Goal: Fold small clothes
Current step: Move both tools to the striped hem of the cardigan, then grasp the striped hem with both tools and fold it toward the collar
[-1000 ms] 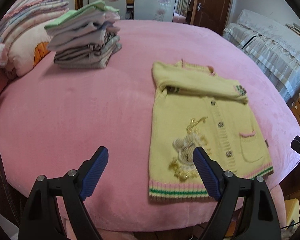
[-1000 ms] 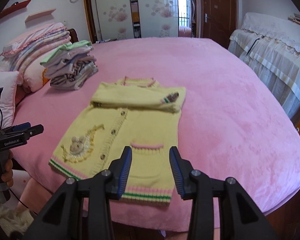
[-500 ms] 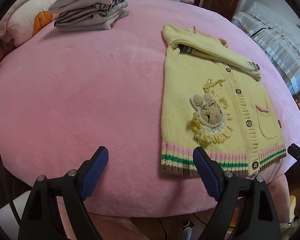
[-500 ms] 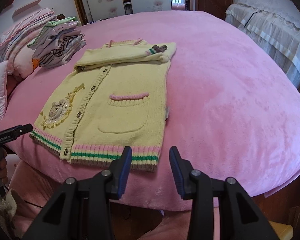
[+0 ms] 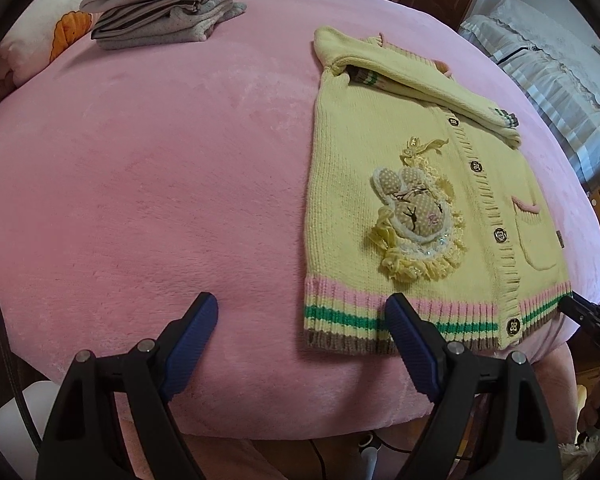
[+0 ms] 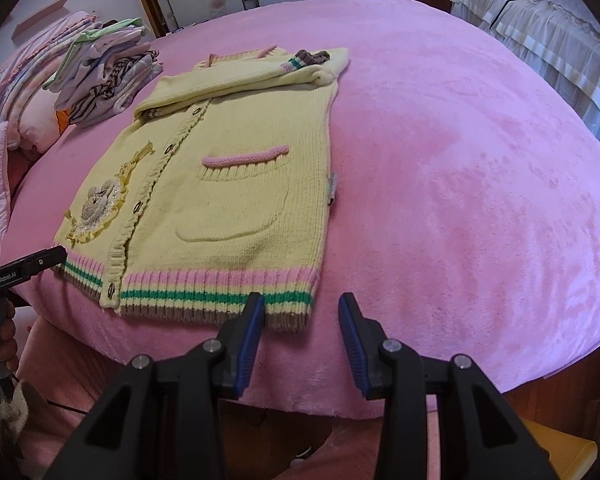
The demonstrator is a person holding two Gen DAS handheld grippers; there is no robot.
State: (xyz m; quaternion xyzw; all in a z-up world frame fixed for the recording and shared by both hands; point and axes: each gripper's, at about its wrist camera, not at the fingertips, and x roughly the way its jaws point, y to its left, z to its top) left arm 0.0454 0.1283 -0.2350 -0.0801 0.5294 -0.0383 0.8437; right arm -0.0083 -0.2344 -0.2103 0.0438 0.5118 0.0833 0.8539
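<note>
Ahead of the left gripper, a yellow cardigan lies flat on the pink blanket, front side up, with both sleeves folded across its far end. Left gripper jaws stand wide apart with nothing between the pads. The gap between them frames bare blanket and the near left corner of the striped hem; the right finger overlaps the hem in the view. Whether that finger touches the knit cannot be told.

The right gripper holds its jaws at a narrow opening, empty. Its left fingertip sits at the hem's edge near the cardigan's right corner; its right fingertip is over bare blanket just beyond that corner. Contact cannot be told.

Cardigan details, as seen ahead of the right gripper:
- Pocket with pink trim, directly ahead.
- Rabbit appliqué, ahead and to the left, past the button band.
- Hem at the bed's near edge, closest to both grippers.

Far ahead and to the left of both grippers, a stack of folded clothes rests on the blanket, well apart from the cardigan. Pillows lie beyond the stack.
</note>
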